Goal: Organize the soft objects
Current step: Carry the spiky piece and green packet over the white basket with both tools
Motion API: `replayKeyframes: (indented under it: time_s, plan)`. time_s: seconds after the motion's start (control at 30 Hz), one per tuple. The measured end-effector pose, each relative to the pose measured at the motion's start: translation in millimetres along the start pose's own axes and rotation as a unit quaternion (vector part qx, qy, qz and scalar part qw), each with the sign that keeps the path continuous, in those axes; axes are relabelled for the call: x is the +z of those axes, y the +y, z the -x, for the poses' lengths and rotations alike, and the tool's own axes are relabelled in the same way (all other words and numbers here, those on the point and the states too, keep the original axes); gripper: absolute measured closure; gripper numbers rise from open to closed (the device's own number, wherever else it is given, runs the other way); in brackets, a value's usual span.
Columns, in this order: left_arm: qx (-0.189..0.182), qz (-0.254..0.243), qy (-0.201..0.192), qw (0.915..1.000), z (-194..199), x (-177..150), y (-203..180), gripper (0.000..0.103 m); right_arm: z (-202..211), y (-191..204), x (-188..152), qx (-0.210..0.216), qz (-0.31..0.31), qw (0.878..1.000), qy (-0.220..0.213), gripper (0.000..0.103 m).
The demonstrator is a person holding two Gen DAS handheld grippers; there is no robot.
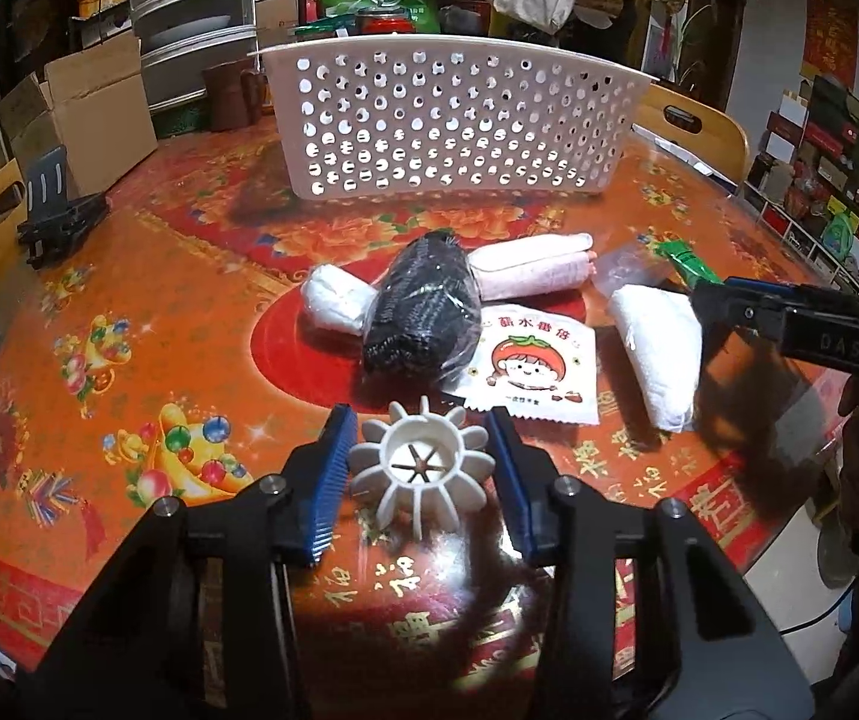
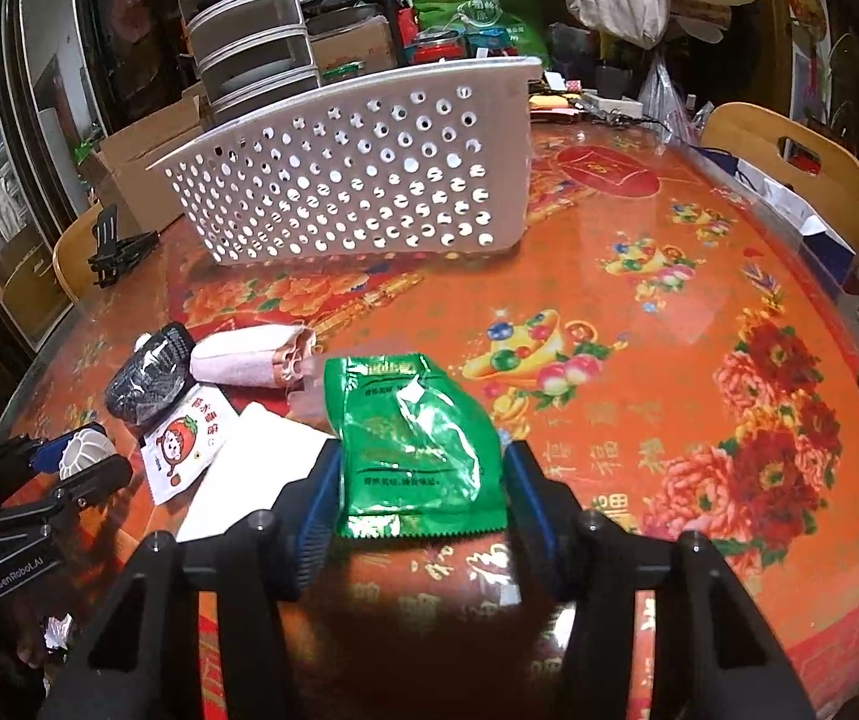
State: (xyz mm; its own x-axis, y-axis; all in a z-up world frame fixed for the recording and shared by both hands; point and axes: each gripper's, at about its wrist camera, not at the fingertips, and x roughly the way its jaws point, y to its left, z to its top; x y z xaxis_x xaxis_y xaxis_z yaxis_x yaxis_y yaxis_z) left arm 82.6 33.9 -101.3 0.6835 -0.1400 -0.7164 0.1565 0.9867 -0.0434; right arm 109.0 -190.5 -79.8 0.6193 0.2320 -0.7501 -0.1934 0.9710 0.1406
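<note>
My left gripper (image 1: 420, 418) is shut on a white flower-shaped plastic piece (image 1: 420, 471) near the table's front. My right gripper (image 2: 423, 450) is shut on a shiny green packet (image 2: 417, 438), both blue pads against its sides. Between them lie a black knit item in clear wrap (image 1: 423, 306), a pink rolled towel (image 1: 531, 270), a white cloth roll (image 1: 336, 303), a white folded cloth (image 1: 660, 348) and a white sachet with a tomato cartoon (image 1: 537, 369). A white perforated basket (image 1: 447, 120) stands behind them. The right gripper (image 1: 729, 300) reaches in by the folded cloth.
The round table (image 2: 699, 312) has a glossy red floral cover. A black folding stand (image 1: 60, 216) sits at the left edge, with cardboard boxes (image 1: 87, 108) behind it. Wooden chair backs (image 2: 789, 162) ring the table. Bags and stacked drawers crowd the far side.
</note>
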Motion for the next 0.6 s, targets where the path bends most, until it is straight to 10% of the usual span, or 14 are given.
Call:
replayKeyframes:
  time_s: [0.6]
  plan:
    - [0.007,-0.005,-0.02,0.9998,16,25,-1,0.061,22,14,21,-0.006,0.022,0.999,-0.027,0.05]
